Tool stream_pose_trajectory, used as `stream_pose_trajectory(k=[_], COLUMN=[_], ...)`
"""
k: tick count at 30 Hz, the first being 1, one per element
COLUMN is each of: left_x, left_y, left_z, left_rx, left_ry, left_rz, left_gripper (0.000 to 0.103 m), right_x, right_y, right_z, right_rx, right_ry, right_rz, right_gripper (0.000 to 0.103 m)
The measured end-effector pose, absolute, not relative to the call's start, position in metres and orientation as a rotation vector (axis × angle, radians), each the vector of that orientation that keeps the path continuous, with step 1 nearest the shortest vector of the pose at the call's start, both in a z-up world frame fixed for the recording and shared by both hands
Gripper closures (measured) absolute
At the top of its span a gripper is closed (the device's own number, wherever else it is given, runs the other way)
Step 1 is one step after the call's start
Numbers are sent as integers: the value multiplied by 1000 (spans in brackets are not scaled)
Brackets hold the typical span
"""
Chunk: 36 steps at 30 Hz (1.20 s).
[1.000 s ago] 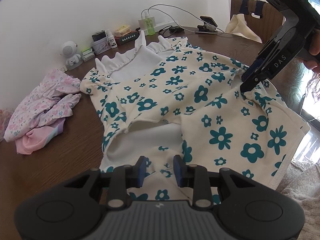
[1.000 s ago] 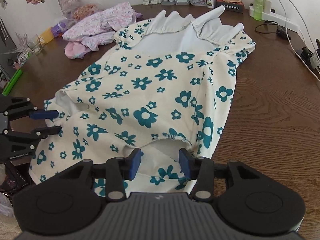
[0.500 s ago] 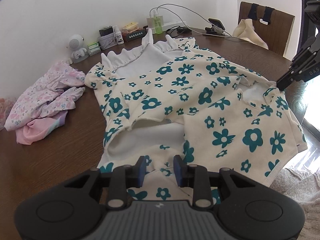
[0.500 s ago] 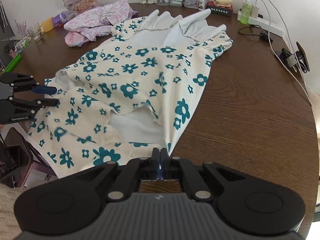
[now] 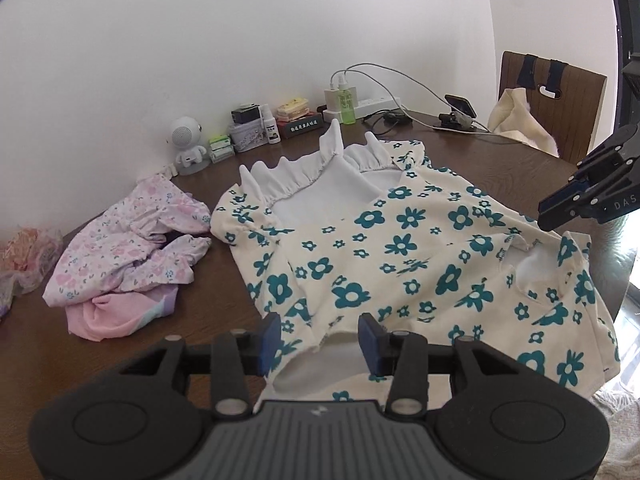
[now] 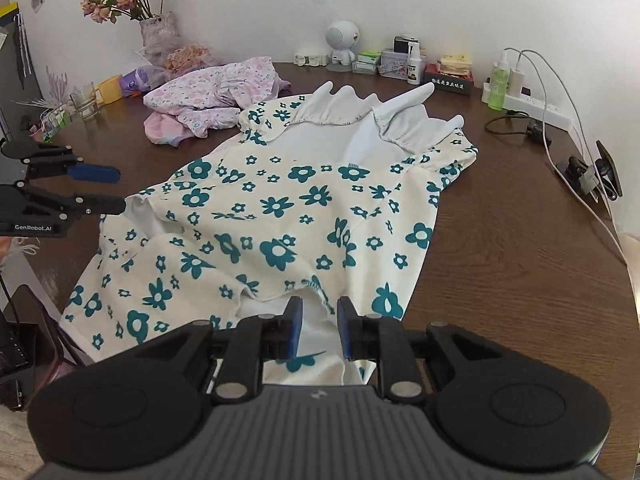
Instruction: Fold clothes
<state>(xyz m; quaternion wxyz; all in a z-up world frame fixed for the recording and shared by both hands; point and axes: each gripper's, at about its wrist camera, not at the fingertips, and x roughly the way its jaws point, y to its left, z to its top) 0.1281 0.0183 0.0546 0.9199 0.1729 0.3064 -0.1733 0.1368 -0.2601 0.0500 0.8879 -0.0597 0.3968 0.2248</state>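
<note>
Floral dress (image 6: 280, 208) is spread flat across the desk (image 6: 520, 260), hem draped over the near edge. Left gripper (image 5: 318, 338) and right gripper (image 6: 318, 328) are held over the hem, jaws apart, nothing gripped. Pink clothes (image 5: 128, 248) are heaped beside the dress.

We saw a plain white wall (image 5: 240, 32) rising behind a dark brown wooden table (image 6: 500, 264), whose far edge carried a small white round-headed robot figure (image 6: 341, 46), a white power strip (image 6: 536, 106) with pale cables, and a green spray bottle (image 6: 497, 88). At the table's corner stood a vase of dried pink roses (image 6: 132, 4), and a brown wooden chair (image 5: 560, 92) with a cream cloth draped on it sat at the table's other side. Bright daylight came in from the side beyond the chair and fell evenly over the wall and tabletop.
</note>
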Motion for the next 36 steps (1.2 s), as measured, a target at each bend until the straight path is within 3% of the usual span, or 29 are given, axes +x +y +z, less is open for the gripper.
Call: stream_pose_trajectory(k=[2,5,9,17,19,25,32,36], left_x=[144,163,179,201,221,286,310,321], left_y=[19,22,28,43,44,30,45,54], left_z=[51,41,21,37,47,26,18,29], left_rx=[331,300,298,256,228,236,252,173], left_ry=[634,661,735,763,733,798,847,795], left_rz=[-372,-392,-392,-399,-365,-413,-399,-405], left_gripper=[65,86,92,85,80,81,63,66], right_x=[152,170,182,198,213,287,318,322], right_y=[-257,-259,-263,-280,-283,-270,-272,-282], right_z=[41,28,10,24,34,24,4,9], right_rx=[-117,-84,-65,-20,-13,-62,-122,-56], right_ry=[826,821,853,892,847,826,868,872], right_rz=[446,430,418,421,400,391,360,365], right_gripper=[84,84,85,84,78,76,78,75])
